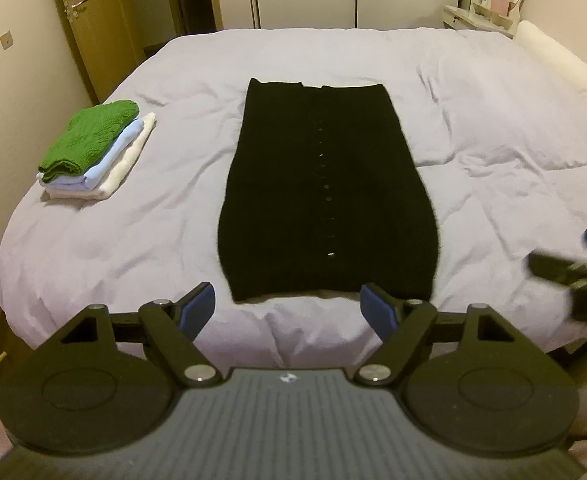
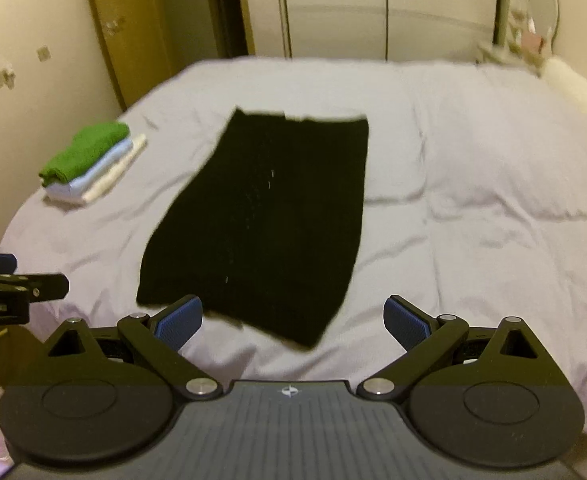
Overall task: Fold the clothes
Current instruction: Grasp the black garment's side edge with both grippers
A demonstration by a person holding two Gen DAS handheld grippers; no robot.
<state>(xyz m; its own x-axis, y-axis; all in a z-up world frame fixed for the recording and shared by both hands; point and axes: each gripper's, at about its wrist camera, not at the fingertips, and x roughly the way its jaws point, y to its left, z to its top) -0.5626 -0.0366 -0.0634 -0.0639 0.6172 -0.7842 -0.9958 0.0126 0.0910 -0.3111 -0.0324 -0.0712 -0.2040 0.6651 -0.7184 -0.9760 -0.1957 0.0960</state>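
A black knitted buttoned garment (image 1: 325, 192) lies flat on the bed, folded into a long rectangle with its button row down the middle; it also shows in the right wrist view (image 2: 269, 216). My left gripper (image 1: 287, 308) is open and empty, hovering just before the garment's near hem. My right gripper (image 2: 293, 322) is open and empty, over the garment's near right corner. The right gripper shows blurred at the left wrist view's right edge (image 1: 573, 272); the left gripper shows at the right wrist view's left edge (image 2: 9, 284).
A lilac duvet (image 1: 473, 128) covers the bed. A stack of folded clothes, green on light blue on white (image 1: 93, 148), sits at the bed's left side, also in the right wrist view (image 2: 89, 160). A wooden door (image 1: 89, 20), wardrobe doors and a dressing table (image 1: 481, 16) stand behind.
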